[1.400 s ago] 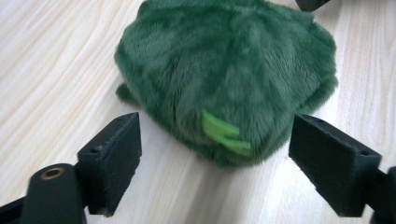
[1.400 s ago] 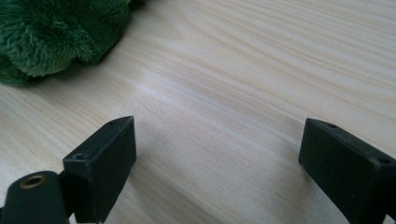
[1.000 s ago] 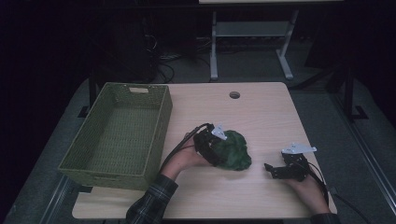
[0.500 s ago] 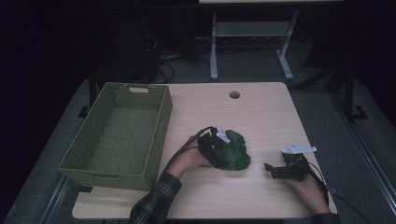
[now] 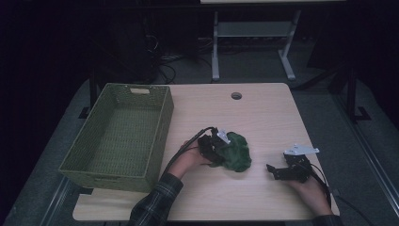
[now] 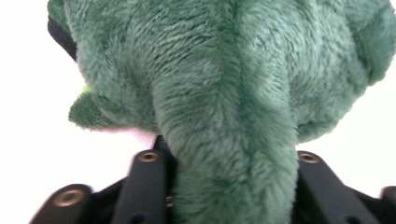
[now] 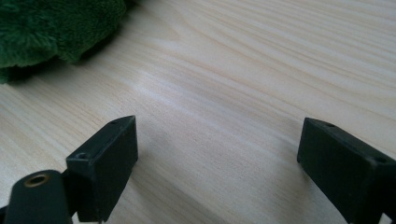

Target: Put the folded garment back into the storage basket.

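Green plush toy lying on the wooden table, near the centre, right of the woven basket and well apart from the far edge. Basket standing open-topped at the left with nothing visible inside, probably placed there as the drop point for the toy, within short reach of the left hand.

Left gripper set against the toy's left side. Jaws just closing, with a fold of green fur between the 2 black jaws in the left gripper view; pads pressing into the pile on both sides, so judged as pinching the toy. Toy resting on the table, not yet lifted.

Right gripper lying low at the near right of the table, held in the right hand, well apart from the toy. Jaws spread wide, bare wood between them, nothing held or touched; apparently parked clear of the left hand's working area.
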`<action>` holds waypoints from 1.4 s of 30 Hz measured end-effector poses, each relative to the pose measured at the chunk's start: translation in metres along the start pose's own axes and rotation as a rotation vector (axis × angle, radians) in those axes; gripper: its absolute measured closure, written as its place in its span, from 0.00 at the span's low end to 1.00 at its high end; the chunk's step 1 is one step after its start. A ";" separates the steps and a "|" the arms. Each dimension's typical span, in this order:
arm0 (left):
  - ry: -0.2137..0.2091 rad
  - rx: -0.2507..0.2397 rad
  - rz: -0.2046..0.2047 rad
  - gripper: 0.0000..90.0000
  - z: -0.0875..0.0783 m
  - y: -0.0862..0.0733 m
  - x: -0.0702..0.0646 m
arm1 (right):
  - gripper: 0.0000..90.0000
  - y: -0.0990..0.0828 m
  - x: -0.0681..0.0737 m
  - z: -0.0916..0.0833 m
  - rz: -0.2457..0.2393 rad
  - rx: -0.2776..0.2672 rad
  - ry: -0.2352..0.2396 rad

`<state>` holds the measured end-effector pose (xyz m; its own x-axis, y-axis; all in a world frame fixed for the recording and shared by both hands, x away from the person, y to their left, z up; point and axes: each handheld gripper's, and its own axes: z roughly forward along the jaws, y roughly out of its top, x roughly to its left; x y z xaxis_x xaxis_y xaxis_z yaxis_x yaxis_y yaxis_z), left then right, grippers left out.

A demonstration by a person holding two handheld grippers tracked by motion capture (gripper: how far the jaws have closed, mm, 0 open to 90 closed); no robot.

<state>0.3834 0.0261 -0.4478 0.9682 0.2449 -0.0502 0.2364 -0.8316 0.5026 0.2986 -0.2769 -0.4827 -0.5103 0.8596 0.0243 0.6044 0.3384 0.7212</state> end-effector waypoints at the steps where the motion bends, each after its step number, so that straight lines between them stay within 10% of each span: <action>1: -0.003 0.000 -0.004 0.76 0.000 0.000 0.000 | 0.13 0.000 0.000 0.000 0.000 0.000 0.000; 14: -0.004 -0.040 -0.090 0.76 -0.026 0.005 0.001 | 0.14 0.000 0.000 0.000 0.002 -0.001 -0.001; 42: 0.126 -0.109 -0.141 0.76 -0.154 0.005 0.001 | 0.14 0.000 0.000 0.000 0.001 -0.003 -0.001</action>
<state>0.3735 0.0994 -0.3121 0.9067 0.4213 -0.0215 0.3521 -0.7276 0.5887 0.2987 -0.2770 -0.4827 -0.5088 0.8605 0.0246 0.6036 0.3362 0.7229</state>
